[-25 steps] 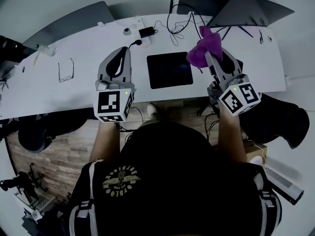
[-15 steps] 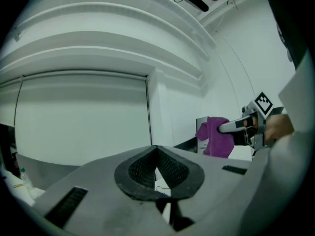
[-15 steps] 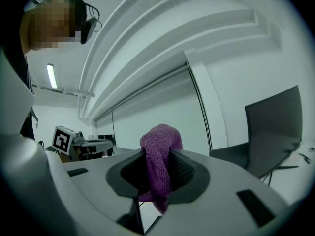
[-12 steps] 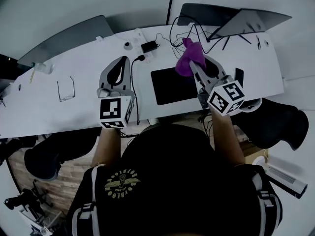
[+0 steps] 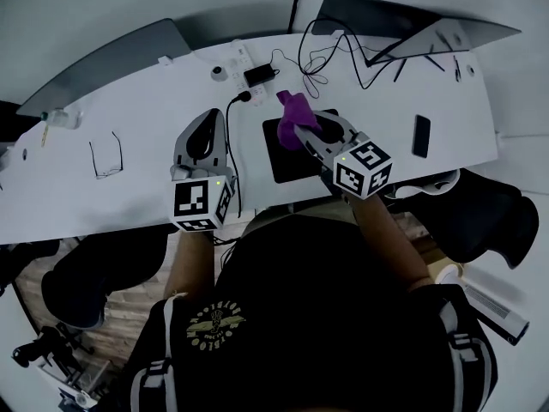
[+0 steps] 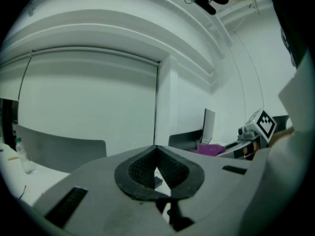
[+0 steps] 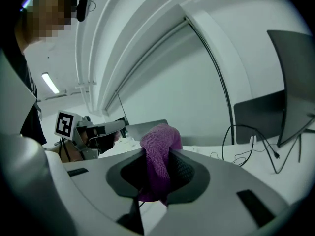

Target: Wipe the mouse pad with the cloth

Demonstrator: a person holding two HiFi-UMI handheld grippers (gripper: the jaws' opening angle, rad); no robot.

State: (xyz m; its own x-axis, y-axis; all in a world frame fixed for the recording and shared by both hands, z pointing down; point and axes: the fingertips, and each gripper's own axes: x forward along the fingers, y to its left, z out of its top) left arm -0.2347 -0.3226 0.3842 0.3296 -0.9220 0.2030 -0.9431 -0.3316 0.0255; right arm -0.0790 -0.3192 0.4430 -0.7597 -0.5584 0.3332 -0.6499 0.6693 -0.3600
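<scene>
The black mouse pad [image 5: 280,164] lies on the white desk [image 5: 146,136] in front of me. My right gripper [image 5: 300,127] is shut on the purple cloth [image 5: 295,112] and holds it over the pad's far half; I cannot tell whether the cloth touches the pad. In the right gripper view the cloth [image 7: 158,154] sticks up and hangs down between the closed jaws of the right gripper [image 7: 157,154]. My left gripper [image 5: 208,117] hovers left of the pad, shut and empty. In the left gripper view the left gripper [image 6: 156,147] has its tips together, with the cloth [image 6: 211,150] at the right.
Glasses [image 5: 105,155] lie at the desk's left. A power adapter [image 5: 257,76] and tangled cables [image 5: 330,54] sit behind the pad, and one cable runs down between the pad and my left gripper. A phone [image 5: 420,136] lies at the right. Laptops [image 5: 412,28] stand at the back.
My right gripper has carried the cloth leftward and nearer, from the desk's back right to over the mouse pad. The left gripper has barely moved.
</scene>
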